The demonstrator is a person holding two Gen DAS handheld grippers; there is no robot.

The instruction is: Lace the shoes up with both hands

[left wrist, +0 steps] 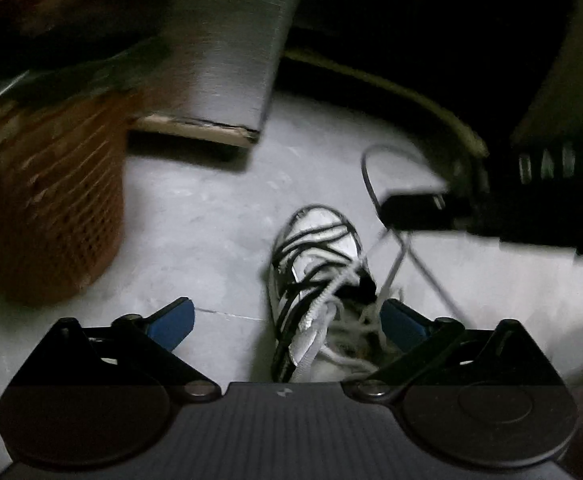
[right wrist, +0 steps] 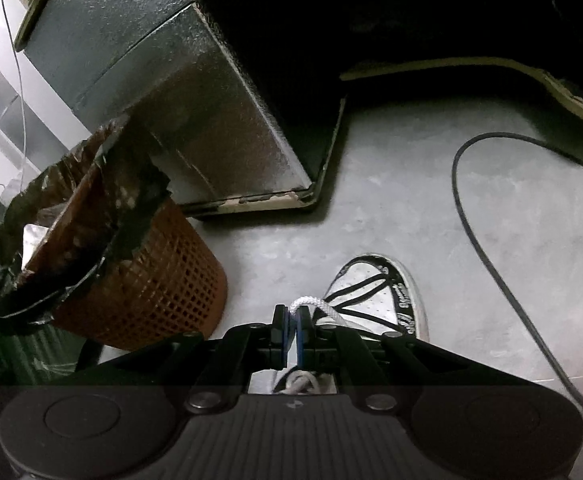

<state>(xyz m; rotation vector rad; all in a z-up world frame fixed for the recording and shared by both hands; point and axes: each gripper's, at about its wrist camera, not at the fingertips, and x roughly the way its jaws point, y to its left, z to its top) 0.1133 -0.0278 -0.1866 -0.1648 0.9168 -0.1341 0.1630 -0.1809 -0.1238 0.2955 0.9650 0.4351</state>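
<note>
Grey concrete floor (right wrist: 471,216) fills most of both views, and the white low-top shoe with black stripes (right wrist: 375,296) standing on it serves as the landmark. Beyond the shoe's toe and off to its left rises a tall grey metal cabinet (right wrist: 211,120) with a chipped bottom edge. Left of the shoe, near it but not touching, stands an orange plastic lattice basket (right wrist: 163,292) lined with a dark crumpled bag (right wrist: 91,200). To the right of the shoe a thin black cable (right wrist: 487,256) curves across the floor.

Over the shoe's left side hangs the left gripper (left wrist: 287,320), tilted down, its blue-padded fingers (left wrist: 175,320) spread wide with nothing pressed between them; the shoe's laced throat lies in the gap, and the right-hand pad sits just beside the tangle of laces. The right gripper (right wrist: 293,328) hovers over the shoe's opening with its blue pads together, clamped on a white braided shoelace (right wrist: 311,304), which arches out past the fingertips and runs down to the shoe. In the left wrist view that lace (left wrist: 391,276) stretches taut from the eyelets up toward the blurred right gripper.
</note>
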